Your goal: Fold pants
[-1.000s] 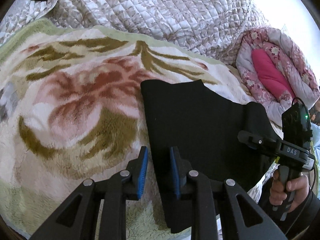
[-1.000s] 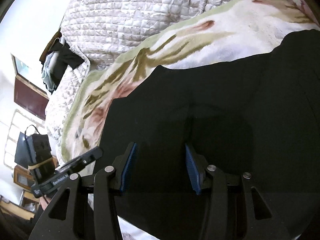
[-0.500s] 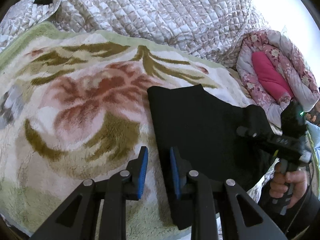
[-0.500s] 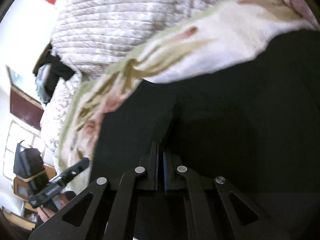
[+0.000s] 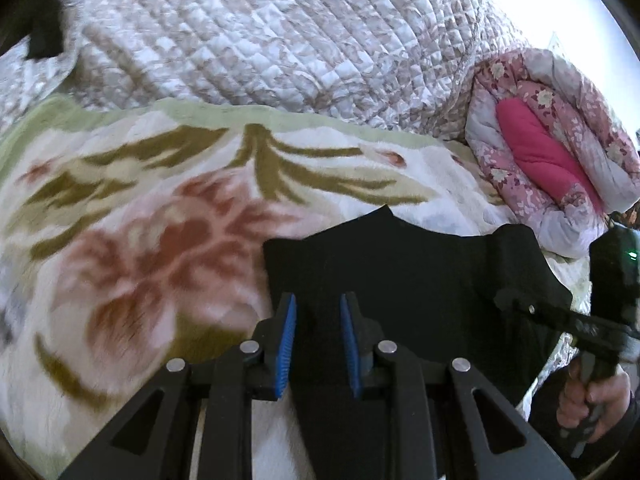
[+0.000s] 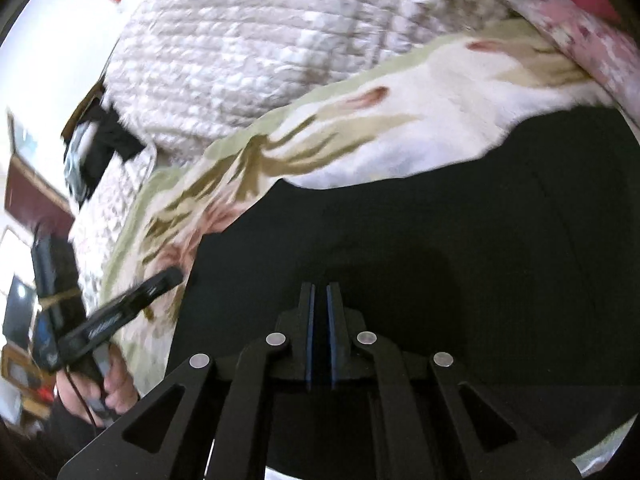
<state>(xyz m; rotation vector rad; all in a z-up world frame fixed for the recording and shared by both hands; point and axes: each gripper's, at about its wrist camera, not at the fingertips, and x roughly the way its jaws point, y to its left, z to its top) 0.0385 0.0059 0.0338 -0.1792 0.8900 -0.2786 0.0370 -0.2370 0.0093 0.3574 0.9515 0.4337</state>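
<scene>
— Black cloth, how much of it do you count?

— One pair of pants (image 5: pixel 400 280), lying flat on the one flowered blanket (image 5: pixel 140 240), in the lower middle and right of your left camera. You hold two grippers. One quilted cover (image 5: pixel 260 40) is heaped across the top of the frame, and one pink rolled quilt (image 5: pixel 552 144) sits at the upper right.

— What changed from the earlier pictures?

— A second ago your right gripper (image 6: pixel 318 300) stood wide apart over the pants; half a second ago it had closed, and it is clenched now, blue pads nearly meeting. I cannot tell for certain whether cloth is pinched between them; the pants are too dark there. Your left gripper (image 5: pixel 318 320) has stayed released, with a clear gap between its blue pads, but it has shifted: before, it straddled the left edge of the pants, and now both fingers sit over the black cloth. A peak has also risen along the far edge of the pants.

— What does one camera show that the other misses?

— Your left camera shows your right hand (image 5: pixel 592 400) on its handle at the lower right. Your right camera shows your left hand (image 6: pixel 96 388) at the lower left, dark clothes (image 6: pixel 100 148) lying on the cover at the upper left, and the pants (image 6: pixel 440 260) filling the lower right.
</scene>
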